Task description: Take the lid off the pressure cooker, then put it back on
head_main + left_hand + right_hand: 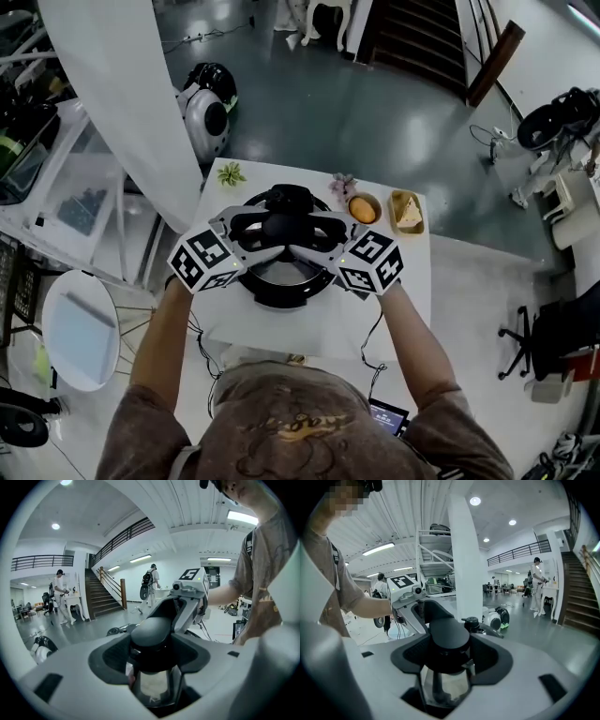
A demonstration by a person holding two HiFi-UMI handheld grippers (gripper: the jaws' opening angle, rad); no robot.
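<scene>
The pressure cooker (281,298) stands in the middle of the white table (412,291), and its lid (281,274) seems to sit closed on it. The lid's black knob (281,225) is round, so I see no long axis. The left gripper (262,234) meets it from the left and the right gripper (305,234) from the right, both equally near. Each has its jaws wide around the knob, with the pads pressing its sides, as I judge. I can read no brand, only square markers on the cubes (202,258).
</scene>
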